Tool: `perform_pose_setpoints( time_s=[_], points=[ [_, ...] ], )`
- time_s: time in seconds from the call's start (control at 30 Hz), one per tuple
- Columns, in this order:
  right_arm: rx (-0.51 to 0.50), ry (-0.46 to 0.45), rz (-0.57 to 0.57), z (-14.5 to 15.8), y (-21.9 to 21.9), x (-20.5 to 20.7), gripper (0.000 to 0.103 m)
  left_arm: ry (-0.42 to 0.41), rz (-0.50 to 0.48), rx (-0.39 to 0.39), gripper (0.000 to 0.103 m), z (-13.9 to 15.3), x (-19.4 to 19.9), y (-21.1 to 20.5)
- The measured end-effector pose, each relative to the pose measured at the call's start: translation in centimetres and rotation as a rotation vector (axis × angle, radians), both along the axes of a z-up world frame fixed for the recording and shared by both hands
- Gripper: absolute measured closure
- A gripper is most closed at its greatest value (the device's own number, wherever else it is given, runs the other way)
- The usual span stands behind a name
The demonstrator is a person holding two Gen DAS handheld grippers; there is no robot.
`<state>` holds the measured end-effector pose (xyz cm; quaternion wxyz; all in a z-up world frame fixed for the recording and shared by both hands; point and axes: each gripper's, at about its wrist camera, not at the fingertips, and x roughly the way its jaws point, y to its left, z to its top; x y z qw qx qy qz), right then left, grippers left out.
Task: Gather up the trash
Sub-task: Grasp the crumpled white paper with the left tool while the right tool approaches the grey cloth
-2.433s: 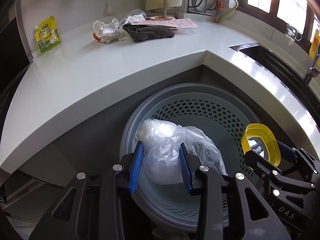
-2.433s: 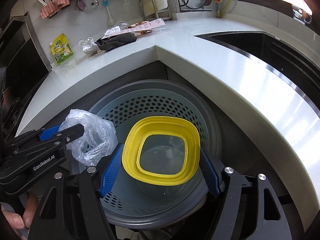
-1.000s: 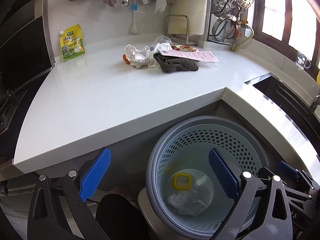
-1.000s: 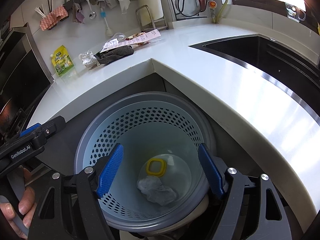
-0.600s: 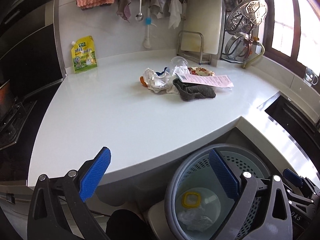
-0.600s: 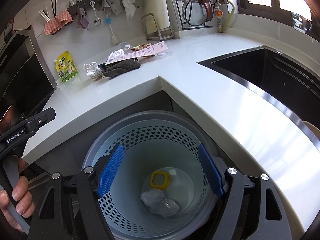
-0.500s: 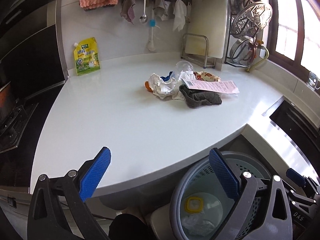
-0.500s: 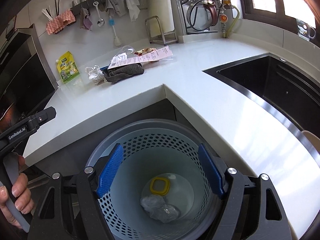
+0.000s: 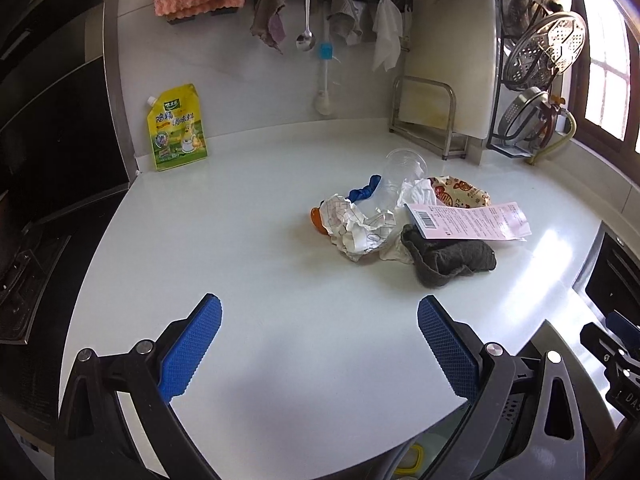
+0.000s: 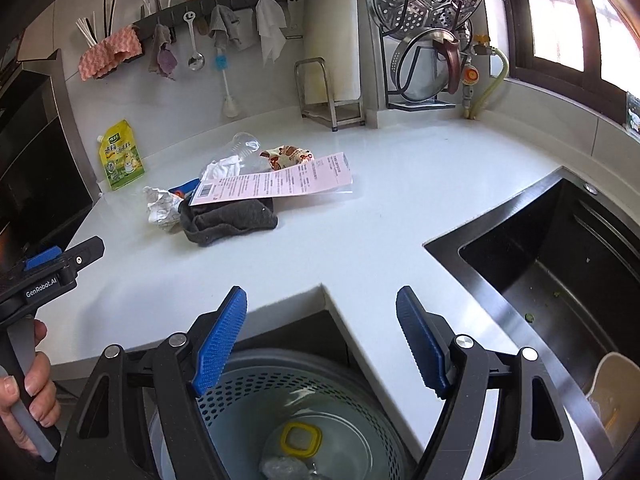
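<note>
A heap of trash lies on the white counter (image 9: 240, 280): crumpled paper (image 9: 356, 228), a clear plastic cup (image 9: 394, 178), a pink printed slip (image 9: 468, 220), a dark grey cloth (image 9: 452, 258), a patterned wrapper (image 9: 460, 194) and a blue scrap (image 9: 364, 190). My left gripper (image 9: 318, 344) stands open over bare counter, short of the heap. My right gripper (image 10: 320, 340) is open and empty above the grey perforated bin (image 10: 360, 400) below the counter's inner corner. In the bin lie a yellow-rimmed lid (image 10: 301, 440) and a crumpled clear bag (image 10: 282, 469).
A yellow seasoning pouch (image 9: 176, 130) leans on the back wall. A chopping board in a rack (image 9: 432, 116) and a pot-lid rack (image 10: 424, 40) stand at the back. The dark sink (image 10: 560, 264) opens to the right. A hand (image 10: 24, 396) holds the left gripper's handle.
Both grippers rose away from the bin and moved toward the counter. The bag and the lid, held earlier, now lie in the bin. Both jaws stay wide.
</note>
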<state>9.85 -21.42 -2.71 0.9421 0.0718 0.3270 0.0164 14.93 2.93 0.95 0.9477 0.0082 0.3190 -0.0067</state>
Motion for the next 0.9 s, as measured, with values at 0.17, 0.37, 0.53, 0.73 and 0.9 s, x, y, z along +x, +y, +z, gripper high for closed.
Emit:
perform_pose_setpoints(
  time_s=[0.17, 0.37, 0.53, 0.73, 0.9],
  points=[
    [-0.002, -0.007, 0.022, 0.3, 0.7, 2.3, 0.029, 0.028, 0.023, -0.010, 0.006, -0.6, 2.9, 0.3],
    [0.016, 0.006, 0.056, -0.3, 1.9, 4.5, 0.029, 0.040, 0.012, -0.006, 0.006, -0.6, 5.5, -0.6],
    [0.034, 0.017, 0.069, -0.8, 2.4, 5.7, 0.029, 0.046, 0.003, -0.020, 0.006, -0.8, 7.4, -1.7],
    [0.051, 0.025, 0.063, -1.2, 2.4, 6.5, 0.029, 0.068, 0.034, -0.021, 0.006, -1.6, 9.8, -2.0],
    [0.064, 0.037, 0.043, -1.5, 2.7, 7.2, 0.029, 0.075, 0.031, 0.000, 0.007, -1.9, 10.7, -2.3]
  ],
)
